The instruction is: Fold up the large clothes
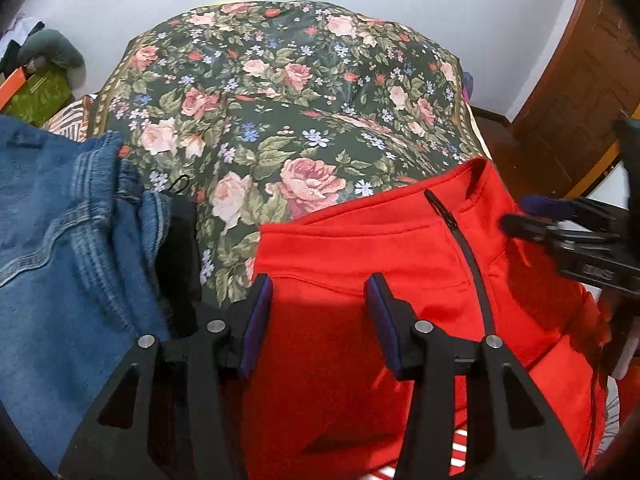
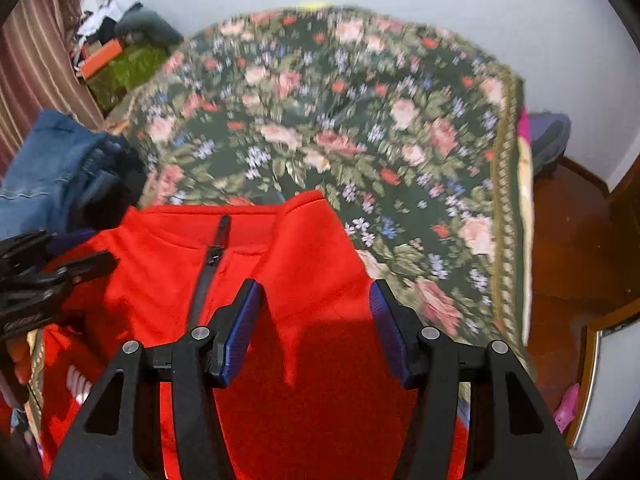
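Observation:
A red zip-up jacket [image 1: 360, 280] lies on a bed covered by a dark floral spread [image 1: 280, 100], collar away from me, black zipper [image 1: 472, 264] closed. My left gripper [image 1: 318, 284] is open and empty above the jacket's left chest. My right gripper [image 2: 314, 292] is open and empty above the jacket [image 2: 168, 272] near its right shoulder. The right gripper also shows in the left wrist view [image 1: 520, 216] at the jacket's right edge. The left gripper shows in the right wrist view [image 2: 80, 252] at the left.
Blue jeans [image 1: 60, 232] and a dark garment [image 1: 180, 264] lie left of the jacket. Clutter with an orange box [image 2: 100, 62] sits by the far left wall. Wooden floor [image 2: 568, 240] and a door [image 1: 572, 92] are at the right.

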Action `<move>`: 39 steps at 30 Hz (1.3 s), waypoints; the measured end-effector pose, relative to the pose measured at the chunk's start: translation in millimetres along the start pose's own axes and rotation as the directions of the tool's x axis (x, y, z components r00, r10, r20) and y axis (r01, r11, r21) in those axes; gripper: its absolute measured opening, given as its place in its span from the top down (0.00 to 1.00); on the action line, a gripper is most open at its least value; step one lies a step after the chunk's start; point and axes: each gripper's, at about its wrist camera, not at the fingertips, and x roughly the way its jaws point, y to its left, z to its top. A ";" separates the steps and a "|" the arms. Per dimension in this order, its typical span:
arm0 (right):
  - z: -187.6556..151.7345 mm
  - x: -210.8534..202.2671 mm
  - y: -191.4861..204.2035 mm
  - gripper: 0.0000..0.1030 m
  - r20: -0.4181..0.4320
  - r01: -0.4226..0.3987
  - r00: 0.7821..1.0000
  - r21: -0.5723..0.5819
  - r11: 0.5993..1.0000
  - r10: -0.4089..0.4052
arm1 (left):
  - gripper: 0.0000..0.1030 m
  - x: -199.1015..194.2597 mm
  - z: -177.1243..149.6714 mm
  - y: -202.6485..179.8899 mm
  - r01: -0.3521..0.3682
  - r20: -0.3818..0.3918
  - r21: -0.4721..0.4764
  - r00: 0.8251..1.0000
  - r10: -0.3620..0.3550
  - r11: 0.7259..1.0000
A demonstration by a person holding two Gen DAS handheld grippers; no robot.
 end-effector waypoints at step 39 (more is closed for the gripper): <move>-201.8 -171.0 68.8 0.92 0.177 -0.148 0.972 -0.053 0.988 0.155 | 1.00 -190.7 -162.9 -40.5 0.111 0.175 0.096 0.976 -0.126 0.989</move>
